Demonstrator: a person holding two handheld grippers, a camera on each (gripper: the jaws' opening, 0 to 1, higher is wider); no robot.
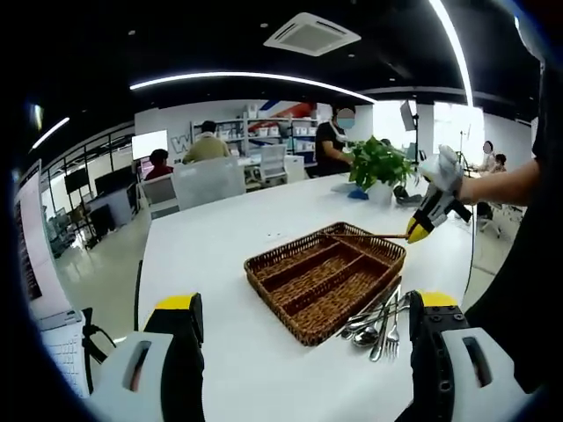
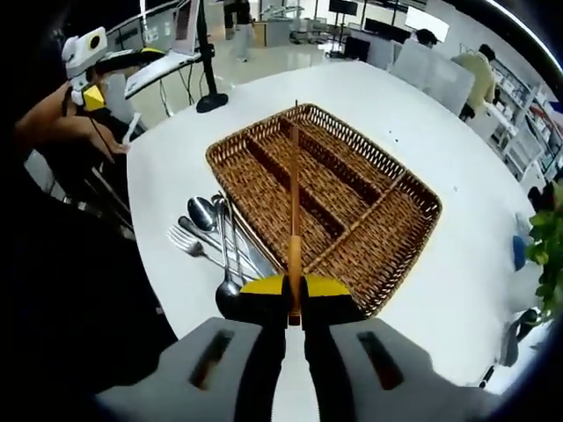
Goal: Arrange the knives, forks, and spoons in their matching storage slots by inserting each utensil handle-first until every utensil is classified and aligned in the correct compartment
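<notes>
Right tongs (image 2: 295,309) pinch one wooden stick (image 2: 294,211) over the basket (image 2: 413,230). Left tongs (image 1: 303,330) gape empty. Cutlery (image 2: 211,237) beside the basket at the desk (image 2: 457,158) edge is too tangled to count.

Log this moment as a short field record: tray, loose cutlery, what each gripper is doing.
tray: brown wicker cutlery tray with divided compartments, on the white table
tray contents: no cutlery seen lying in the compartments
loose cutlery: pile of metal spoons and forks on the table, beside the tray
right gripper: shut on a long thin wooden-coloured utensil, held over the tray
left gripper: jaws apart, holding nothing, short of the tray
utensil type: cannot tell from these views
</notes>
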